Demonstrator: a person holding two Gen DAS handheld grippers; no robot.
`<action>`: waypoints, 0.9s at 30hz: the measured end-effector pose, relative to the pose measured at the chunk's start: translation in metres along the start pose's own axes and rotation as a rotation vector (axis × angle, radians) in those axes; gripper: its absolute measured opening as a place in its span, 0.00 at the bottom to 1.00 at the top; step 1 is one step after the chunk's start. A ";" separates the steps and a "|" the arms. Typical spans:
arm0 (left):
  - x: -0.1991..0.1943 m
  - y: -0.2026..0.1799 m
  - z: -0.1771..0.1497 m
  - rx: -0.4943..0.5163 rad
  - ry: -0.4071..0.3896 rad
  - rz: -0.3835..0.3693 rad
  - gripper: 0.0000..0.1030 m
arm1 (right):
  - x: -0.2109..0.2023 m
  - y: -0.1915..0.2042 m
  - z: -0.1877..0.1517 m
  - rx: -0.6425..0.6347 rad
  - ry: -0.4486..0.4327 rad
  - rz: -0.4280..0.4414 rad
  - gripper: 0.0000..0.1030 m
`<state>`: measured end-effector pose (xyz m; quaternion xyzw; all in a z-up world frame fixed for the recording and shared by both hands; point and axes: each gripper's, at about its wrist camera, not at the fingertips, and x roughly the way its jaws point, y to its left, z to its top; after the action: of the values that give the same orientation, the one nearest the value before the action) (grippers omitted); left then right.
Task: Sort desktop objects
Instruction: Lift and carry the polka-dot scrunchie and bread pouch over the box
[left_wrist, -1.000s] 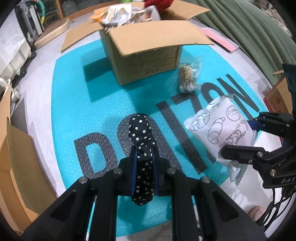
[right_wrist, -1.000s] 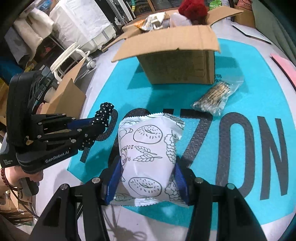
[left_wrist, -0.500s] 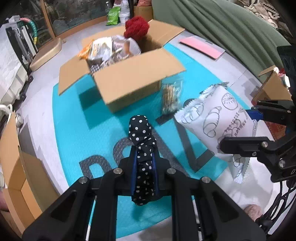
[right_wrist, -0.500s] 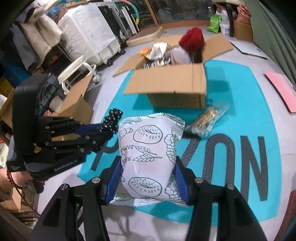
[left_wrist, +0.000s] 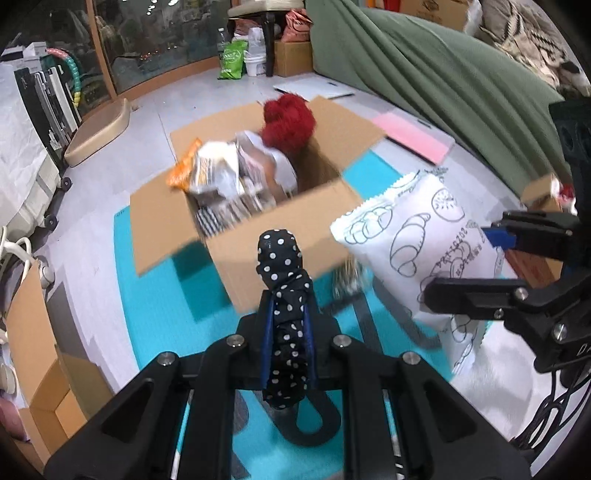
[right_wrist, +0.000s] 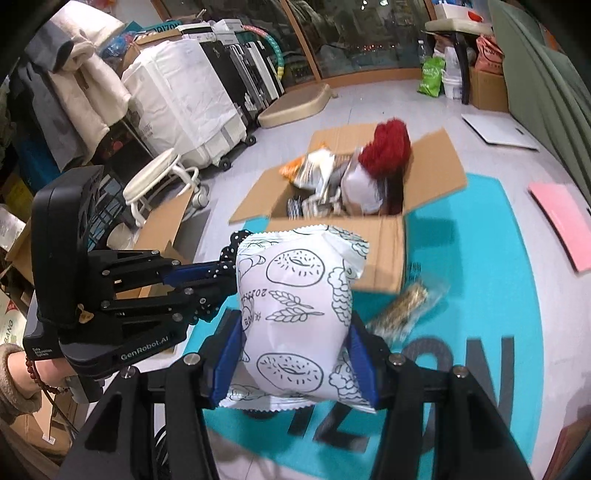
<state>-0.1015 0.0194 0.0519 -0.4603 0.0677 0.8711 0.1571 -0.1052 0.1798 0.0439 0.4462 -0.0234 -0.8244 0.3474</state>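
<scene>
My left gripper (left_wrist: 287, 314) is shut on a black polka-dot scrunchie (left_wrist: 284, 280), held in the air just short of an open cardboard box (left_wrist: 295, 236). My right gripper (right_wrist: 293, 354) is shut on a white bread bag with doodle prints (right_wrist: 295, 295), also raised, to the right of the left one. The bag shows in the left wrist view (left_wrist: 413, 236); the left gripper (right_wrist: 221, 273) shows in the right wrist view. The box (right_wrist: 332, 236) holds snack packets (right_wrist: 314, 170) and a red fluffy thing (right_wrist: 388, 147).
A clear packet of small sticks (right_wrist: 402, 306) lies on the teal mat (right_wrist: 498, 258) beside the box. A pink sheet (right_wrist: 565, 221) lies right. More cardboard boxes (left_wrist: 33, 332), a white stool (right_wrist: 155, 181) and covered luggage (right_wrist: 184, 103) stand left. A green cloth (left_wrist: 443, 81) hangs behind.
Both grippers have risen with their objects and moved toward the box, so its open top and contents now show.
</scene>
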 end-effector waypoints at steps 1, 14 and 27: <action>0.002 0.003 0.006 -0.009 -0.002 -0.001 0.13 | 0.002 -0.003 0.005 0.006 -0.001 0.011 0.54; 0.050 0.023 0.070 -0.023 -0.038 0.054 0.13 | 0.037 -0.026 0.073 -0.021 -0.036 -0.036 0.54; 0.098 0.057 0.110 -0.075 -0.025 0.069 0.13 | 0.086 -0.056 0.103 -0.046 -0.023 -0.083 0.54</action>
<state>-0.2585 0.0154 0.0323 -0.4522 0.0488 0.8837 0.1104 -0.2443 0.1431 0.0240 0.4290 0.0101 -0.8436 0.3227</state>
